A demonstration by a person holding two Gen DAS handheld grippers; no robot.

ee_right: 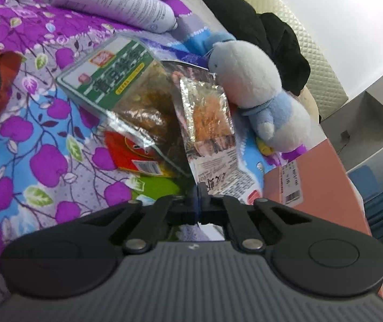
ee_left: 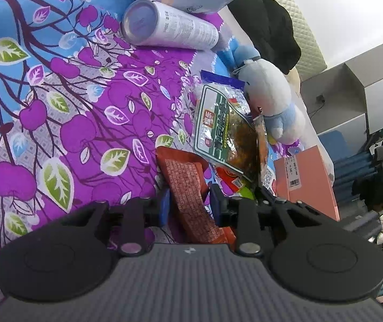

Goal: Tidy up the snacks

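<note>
My left hand-held gripper (ee_left: 190, 201) is clamped on a red-orange snack packet (ee_left: 188, 187) with fine printed text. My right hand-held gripper (ee_right: 199, 201) is fully closed, empty, its tips just below a silvery snack pouch (ee_right: 207, 123). Ahead, a green-labelled bag (ee_right: 127, 91) leans against a plush toy (ee_right: 258, 91). Left of both, the floral bedspread (ee_left: 57, 107) lies open.

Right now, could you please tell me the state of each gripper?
Left gripper: closed on the orange-red snack packet.
Right gripper: shut, apparently pinching the silver snack packet by its edge.
</note>
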